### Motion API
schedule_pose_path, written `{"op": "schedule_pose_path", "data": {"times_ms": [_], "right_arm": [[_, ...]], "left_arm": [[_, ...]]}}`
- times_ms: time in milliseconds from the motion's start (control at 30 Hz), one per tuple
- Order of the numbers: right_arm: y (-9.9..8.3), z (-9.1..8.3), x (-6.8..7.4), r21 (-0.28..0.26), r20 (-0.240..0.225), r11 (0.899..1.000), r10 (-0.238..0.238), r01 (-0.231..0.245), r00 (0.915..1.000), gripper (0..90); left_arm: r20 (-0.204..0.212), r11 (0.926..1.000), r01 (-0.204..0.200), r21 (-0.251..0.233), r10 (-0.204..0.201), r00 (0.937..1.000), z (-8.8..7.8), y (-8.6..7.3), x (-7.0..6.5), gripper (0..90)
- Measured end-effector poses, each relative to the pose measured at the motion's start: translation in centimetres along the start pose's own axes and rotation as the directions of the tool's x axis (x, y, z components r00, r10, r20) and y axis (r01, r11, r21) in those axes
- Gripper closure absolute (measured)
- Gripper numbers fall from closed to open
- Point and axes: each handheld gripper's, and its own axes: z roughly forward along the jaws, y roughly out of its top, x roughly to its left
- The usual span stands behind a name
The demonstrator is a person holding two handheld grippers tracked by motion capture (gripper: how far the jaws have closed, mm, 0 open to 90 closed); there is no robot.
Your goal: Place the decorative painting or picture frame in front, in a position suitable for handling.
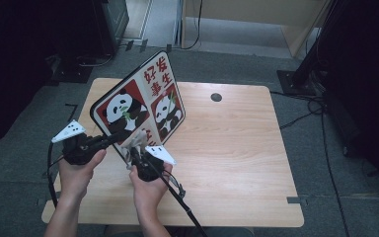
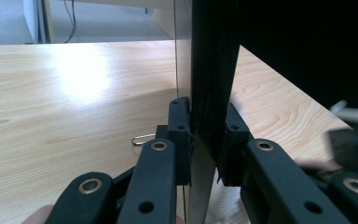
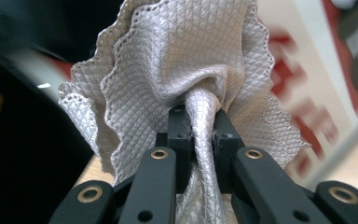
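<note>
the panda board [image 1: 143, 101] is standing tilted above the wooden table [image 1: 237, 143], its lower edge pinched in the left gripper [image 2: 205, 140]. the right gripper [image 3: 200, 126] is clamping a grey cloth [image 3: 182, 60], bunched against the board's printed face.

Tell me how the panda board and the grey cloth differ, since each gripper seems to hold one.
The panda board is stiff and flat, propped up tilted above the table; the cloth is soft and bunched into folds. The board shows bright red, black and white pandas with red characters; the cloth is plain pale grey with a fine diamond weave. The board is far larger than the cloth. Both are pinched: the left gripper clamps the board's edge, the right gripper the cloth.
</note>
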Motion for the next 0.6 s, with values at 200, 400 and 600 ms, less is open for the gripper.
{"op": "schedule_pose_path", "data": {"times_ms": [200, 400, 600], "right_arm": [[-2.7, 0.8, -3.1, 0.075, 0.077, 0.994, 0.068, -0.074, 0.9947, 82.2], [-1.2, 0.0, -0.6, 0.021, 0.023, 0.999, 0.048, -0.048, 0.9986, 82.0], [0.6, -1.2, 2.4, -0.026, -0.111, 0.999, 0.034, -0.037, 0.9932, 82.1]], "left_arm": [[-0.005, 0.9999, -0.01, 0.002, 0.01, 0.9999, 0.0, 0.0, -0.3, 79.9], [-0.002, 1.0, -0.006, 0.002, 0.006, 1.0, 0.0, 0.0, -0.2, 79.9], [-0.004, 1.0, -0.007, 0.003, 0.007, 1.0, 0.0, 0.0, -0.2, 79.9]]}}
